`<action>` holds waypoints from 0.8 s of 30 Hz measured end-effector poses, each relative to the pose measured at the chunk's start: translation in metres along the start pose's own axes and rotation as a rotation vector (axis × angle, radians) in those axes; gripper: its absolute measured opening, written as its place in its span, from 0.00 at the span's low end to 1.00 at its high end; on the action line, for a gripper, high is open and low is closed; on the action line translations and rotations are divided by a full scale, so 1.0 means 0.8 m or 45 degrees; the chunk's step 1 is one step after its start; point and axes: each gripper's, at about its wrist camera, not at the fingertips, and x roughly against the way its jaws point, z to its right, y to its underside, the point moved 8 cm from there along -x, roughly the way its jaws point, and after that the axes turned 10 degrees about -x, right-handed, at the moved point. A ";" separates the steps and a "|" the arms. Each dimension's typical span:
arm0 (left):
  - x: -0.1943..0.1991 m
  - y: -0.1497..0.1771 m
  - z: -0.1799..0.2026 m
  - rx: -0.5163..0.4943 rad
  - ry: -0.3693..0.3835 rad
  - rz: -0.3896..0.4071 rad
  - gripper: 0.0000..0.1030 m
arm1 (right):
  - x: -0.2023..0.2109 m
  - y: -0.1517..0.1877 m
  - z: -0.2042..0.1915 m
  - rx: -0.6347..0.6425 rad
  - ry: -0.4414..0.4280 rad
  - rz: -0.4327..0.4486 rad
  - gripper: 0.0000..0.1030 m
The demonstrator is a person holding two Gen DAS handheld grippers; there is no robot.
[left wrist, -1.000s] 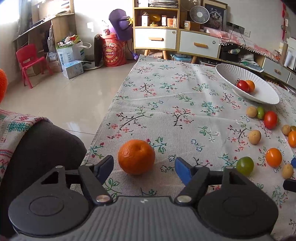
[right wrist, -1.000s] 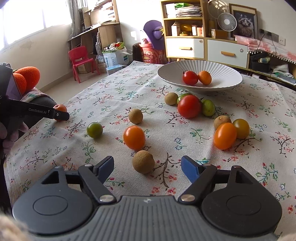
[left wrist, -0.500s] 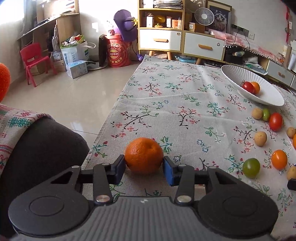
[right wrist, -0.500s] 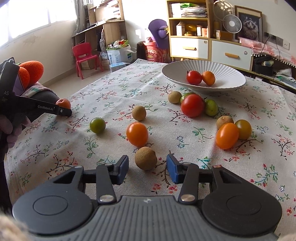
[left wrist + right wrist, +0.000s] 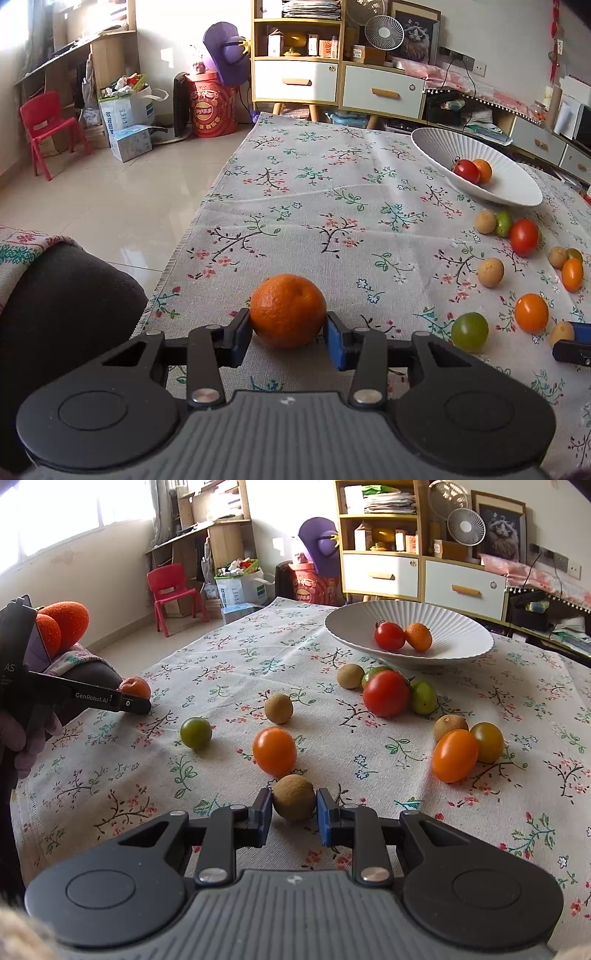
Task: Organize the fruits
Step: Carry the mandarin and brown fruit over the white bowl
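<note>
Fruit sat between the pads of both our grippers. At the bottom centre of the left wrist view, our left gripper point(image 5: 289, 334) was clamped on a mandarin point(image 5: 288, 311), one pad touching each flank while the fruit rested on the floral tablecloth point(image 5: 332, 206). At the bottom centre of the right wrist view, our right gripper point(image 5: 293, 811) was clamped on a small brown fruit point(image 5: 293, 796), also with a pad against each side and the fruit resting on the cloth.

We saw the mandarin lying close to the cloth's fringed left edge point(image 5: 173, 262), which ran diagonally toward the upper middle of the frame, with tiled floor point(image 5: 110, 199) beyond it. Above the mandarin the cloth lay bare up to the white bowl point(image 5: 517, 192) at the upper right, which held a red tomato point(image 5: 466, 171) touching a small orange fruit point(image 5: 484, 170).

In the right wrist view an orange tomato point(image 5: 274, 750) sat just above the brown fruit, nearly touching it. A green tomato point(image 5: 195, 732) lay to the left of centre, and another brown fruit point(image 5: 279, 708) above that. At the right, a second orange tomato point(image 5: 454, 755) leaned against a dull yellow-green one point(image 5: 487, 741). A large red tomato point(image 5: 386, 693) stood just below the bowl rim. Between the orange tomatoes a strip of bare cloth ran up toward the bowl.
</note>
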 end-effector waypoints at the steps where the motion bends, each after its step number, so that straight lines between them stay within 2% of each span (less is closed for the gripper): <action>1: 0.000 -0.001 0.003 -0.002 0.008 0.002 0.37 | 0.000 -0.001 0.000 -0.001 0.001 0.002 0.23; 24: 0.009 -0.050 0.088 -0.117 0.182 0.086 0.37 | 0.008 -0.038 0.020 -0.044 0.056 0.081 0.22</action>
